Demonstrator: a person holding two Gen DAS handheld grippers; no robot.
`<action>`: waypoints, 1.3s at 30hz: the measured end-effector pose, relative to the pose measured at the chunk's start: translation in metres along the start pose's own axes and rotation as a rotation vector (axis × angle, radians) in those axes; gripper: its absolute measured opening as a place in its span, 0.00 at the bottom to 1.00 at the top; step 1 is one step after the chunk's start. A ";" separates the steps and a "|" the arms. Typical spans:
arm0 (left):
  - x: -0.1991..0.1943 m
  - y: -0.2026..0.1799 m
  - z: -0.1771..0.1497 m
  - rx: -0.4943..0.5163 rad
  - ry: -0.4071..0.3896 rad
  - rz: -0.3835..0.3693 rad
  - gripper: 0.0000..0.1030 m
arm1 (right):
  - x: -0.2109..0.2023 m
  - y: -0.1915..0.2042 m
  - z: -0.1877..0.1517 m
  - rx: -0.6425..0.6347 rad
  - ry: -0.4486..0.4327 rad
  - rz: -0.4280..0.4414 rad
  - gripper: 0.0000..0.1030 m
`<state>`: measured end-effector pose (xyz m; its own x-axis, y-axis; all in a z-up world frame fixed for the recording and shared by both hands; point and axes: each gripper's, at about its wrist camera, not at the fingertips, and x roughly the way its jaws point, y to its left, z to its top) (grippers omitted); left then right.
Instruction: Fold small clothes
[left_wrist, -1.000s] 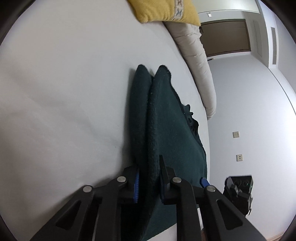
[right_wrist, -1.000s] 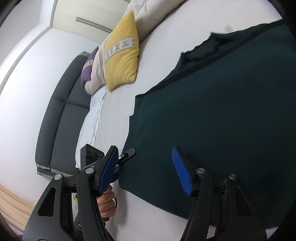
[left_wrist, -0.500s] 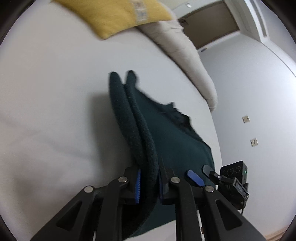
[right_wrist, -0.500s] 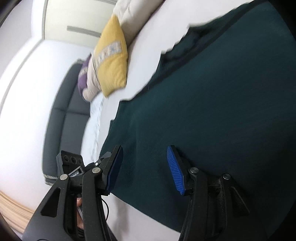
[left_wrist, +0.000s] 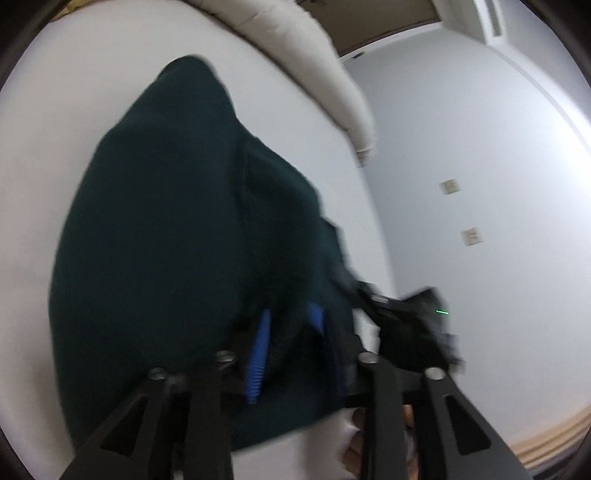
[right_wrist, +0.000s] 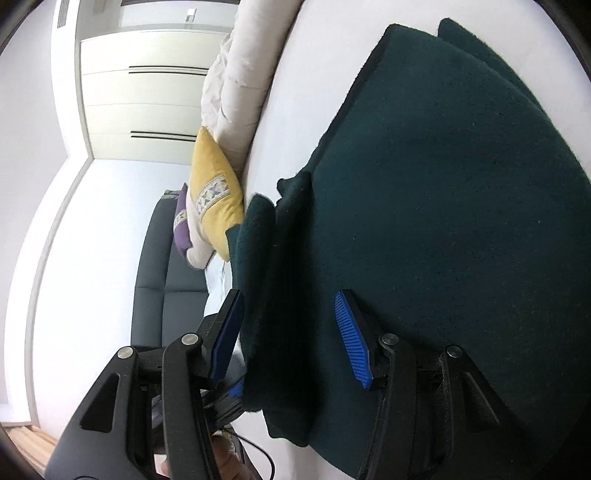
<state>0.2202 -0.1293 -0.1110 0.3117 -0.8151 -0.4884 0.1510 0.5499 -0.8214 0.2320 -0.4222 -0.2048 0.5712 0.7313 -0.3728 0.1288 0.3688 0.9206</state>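
A white bed sheet covers the mattress. Along its far edge lies a rolled cream duvet, seen in the left wrist view too. A yellow cushion with a patterned band leans against it, and just beyond that sits a purple cushion. A dark grey sofa stands beside the bed against the white wall. Pale wardrobe doors with dark slot handles fill the far wall. Two wall sockets sit one above the other on the grey-white wall, and a strip of wooden floor shows at the lower edge.
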 end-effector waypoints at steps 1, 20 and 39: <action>-0.008 -0.005 -0.001 0.005 -0.005 -0.032 0.45 | 0.000 0.001 0.000 -0.004 0.002 -0.008 0.50; -0.088 0.049 -0.020 0.037 -0.115 -0.020 0.51 | 0.064 0.050 -0.007 -0.145 0.160 -0.274 0.30; -0.033 -0.018 -0.004 0.250 -0.076 0.138 0.51 | -0.046 0.068 0.029 -0.340 0.003 -0.469 0.10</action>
<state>0.2037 -0.1129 -0.0805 0.4132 -0.7186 -0.5594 0.3254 0.6902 -0.6463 0.2383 -0.4476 -0.1212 0.5135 0.4470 -0.7325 0.0990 0.8170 0.5680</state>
